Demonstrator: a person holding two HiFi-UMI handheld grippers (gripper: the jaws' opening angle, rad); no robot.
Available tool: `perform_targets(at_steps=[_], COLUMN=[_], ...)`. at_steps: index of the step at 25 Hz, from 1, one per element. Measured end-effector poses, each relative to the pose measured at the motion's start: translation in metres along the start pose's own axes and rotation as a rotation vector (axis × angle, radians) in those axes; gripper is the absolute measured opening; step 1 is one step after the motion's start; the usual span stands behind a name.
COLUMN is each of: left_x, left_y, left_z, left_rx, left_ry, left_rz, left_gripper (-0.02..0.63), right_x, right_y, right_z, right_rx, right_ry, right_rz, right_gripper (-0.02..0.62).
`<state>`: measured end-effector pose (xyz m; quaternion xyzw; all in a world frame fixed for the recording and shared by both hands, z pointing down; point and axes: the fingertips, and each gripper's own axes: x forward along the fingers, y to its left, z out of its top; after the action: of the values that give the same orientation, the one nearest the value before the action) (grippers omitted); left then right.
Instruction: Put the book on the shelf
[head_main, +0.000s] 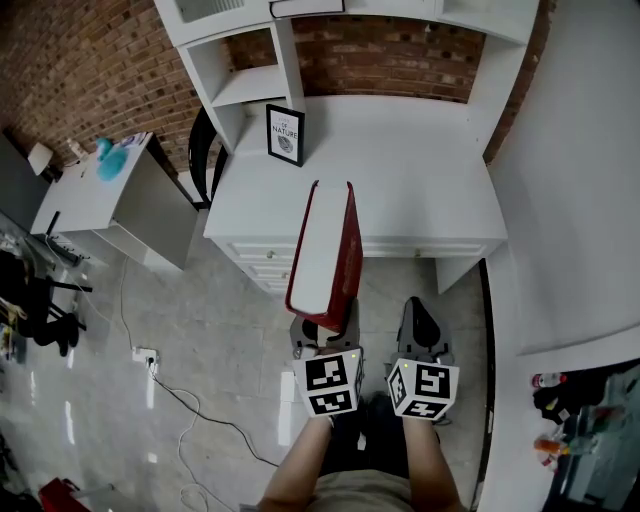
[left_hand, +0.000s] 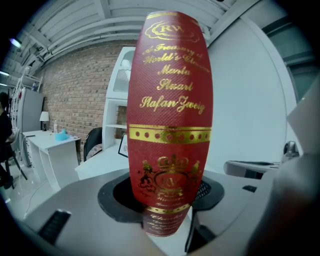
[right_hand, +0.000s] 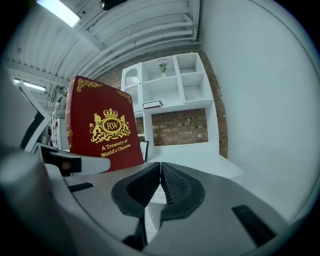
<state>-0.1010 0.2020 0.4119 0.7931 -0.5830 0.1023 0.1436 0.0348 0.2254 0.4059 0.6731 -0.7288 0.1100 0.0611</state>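
1. Carrying step: the left gripper (head_main: 325, 328), jaws clamped on the red book (head_main: 322, 245), holds it upright at frame centre, short of the desk (head_main: 430, 190).
2. Right gripper (head_main: 424, 322): jaws together, empty.
3. Probable next move: raise the book to the shelf (head_main: 255, 85), upper left, clearing the framed sign (head_main: 285, 134) beneath.

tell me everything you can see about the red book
The red book is a thick hardcover with a textured cloth-like cover and gold print: a crowned RW crest, bands across the spine, and A Treasury of World's Classics on the front. The page block looks white. It stands upright, spine facing the left gripper, whose jaws clamp its lower end. It is held in the air before the white desk, touching nothing else.
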Motion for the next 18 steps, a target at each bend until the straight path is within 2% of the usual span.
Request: perform_targets(at_steps=[9, 18], left_x=[0.025, 0.066], left_y=[0.007, 0.014], left_z=[0.002, 0.012], left_rx=[-0.011, -0.022], left_ry=[0.014, 0.020], left_rz=[0.013, 0.059], left_gripper=[0.244, 0.244], right_x=[0.027, 0.077], right_y=[-0.002, -0.018], right_z=[0.000, 0.009], right_rx=[-0.006, -0.005], right_ry=[0.022, 0.027], right_rz=[0.014, 0.047], right_gripper=[0.017, 0.017])
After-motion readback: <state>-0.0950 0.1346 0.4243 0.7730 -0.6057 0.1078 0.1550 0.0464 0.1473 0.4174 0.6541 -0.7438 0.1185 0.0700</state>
